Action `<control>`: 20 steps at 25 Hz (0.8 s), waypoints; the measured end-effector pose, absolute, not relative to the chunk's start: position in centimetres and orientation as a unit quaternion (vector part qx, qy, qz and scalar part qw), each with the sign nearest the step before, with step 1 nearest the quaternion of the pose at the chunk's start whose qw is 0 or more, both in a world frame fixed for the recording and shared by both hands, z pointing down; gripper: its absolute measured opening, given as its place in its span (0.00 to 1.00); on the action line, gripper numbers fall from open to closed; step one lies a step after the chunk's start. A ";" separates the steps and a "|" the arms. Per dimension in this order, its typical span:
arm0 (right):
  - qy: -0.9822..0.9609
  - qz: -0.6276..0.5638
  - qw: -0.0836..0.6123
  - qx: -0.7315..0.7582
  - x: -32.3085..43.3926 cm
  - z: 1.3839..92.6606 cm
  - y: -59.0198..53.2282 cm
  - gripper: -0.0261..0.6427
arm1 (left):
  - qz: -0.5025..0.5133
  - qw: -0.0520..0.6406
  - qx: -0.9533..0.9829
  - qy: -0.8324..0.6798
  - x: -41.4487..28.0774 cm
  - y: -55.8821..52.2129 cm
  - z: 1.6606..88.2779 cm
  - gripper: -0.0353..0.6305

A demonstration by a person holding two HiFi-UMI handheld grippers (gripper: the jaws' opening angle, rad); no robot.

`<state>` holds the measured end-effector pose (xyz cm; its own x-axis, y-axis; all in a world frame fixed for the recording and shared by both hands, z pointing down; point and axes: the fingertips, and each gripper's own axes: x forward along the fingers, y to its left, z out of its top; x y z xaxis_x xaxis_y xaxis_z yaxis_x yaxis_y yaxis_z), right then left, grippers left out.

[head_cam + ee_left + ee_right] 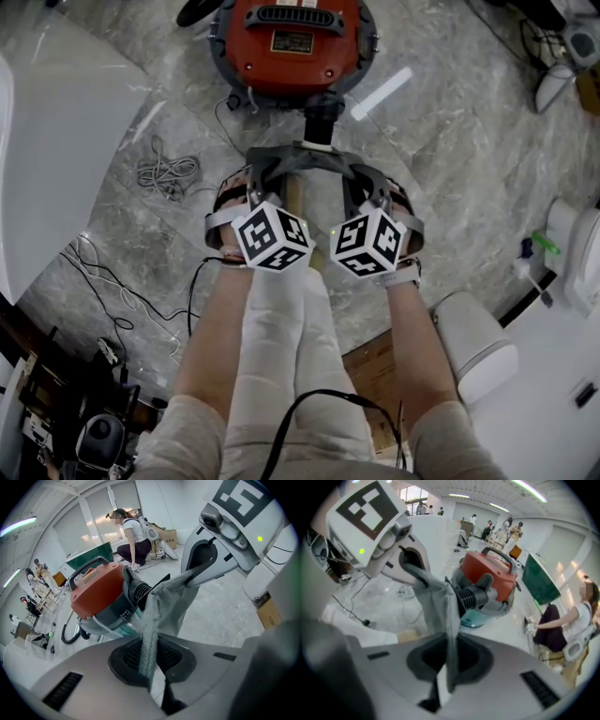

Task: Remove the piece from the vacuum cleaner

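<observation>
A red vacuum cleaner point(291, 42) stands on the marble floor ahead of me. A black ribbed port point(323, 117) sticks out of it toward me. A grey cloth piece point(298, 159) hangs at that port and stretches between both grippers. My left gripper point(253, 194) is shut on its left edge and my right gripper point(379, 197) on its right edge. In the left gripper view the cloth point(149, 634) runs down between the closed jaws of the left gripper point(151, 660), with the vacuum cleaner point(101, 590) behind. The right gripper view shows the cloth point(440, 602) pinched the same way in the right gripper point(450, 660).
Loose cables point(167, 173) lie on the floor at the left, with more wires point(103, 281) nearer me. A white bin point(473, 342) stands at the right by a white unit point(577, 248). A person crouches point(133, 536) beyond the vacuum cleaner, near a green board point(539, 581).
</observation>
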<state>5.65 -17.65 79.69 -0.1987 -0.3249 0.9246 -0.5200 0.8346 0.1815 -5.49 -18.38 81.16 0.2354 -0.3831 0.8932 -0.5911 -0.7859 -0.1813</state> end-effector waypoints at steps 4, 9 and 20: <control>-0.771 0.093 0.564 0.279 5.8 79.3 -17.0 0.08 | 0.531 0.101 0.779 -0.317 -5.8 -17.6 80.9 0.10; -0.776 0.083 0.563 0.273 5.9 78.8 -16.3 0.08 | 0.528 0.094 0.781 -0.321 -5.9 -16.6 80.4 0.10; -0.795 0.077 0.534 0.277 6.1 73.9 -14.2 0.08 | 0.515 0.091 0.782 -0.340 -5.8 -14.8 75.3 0.10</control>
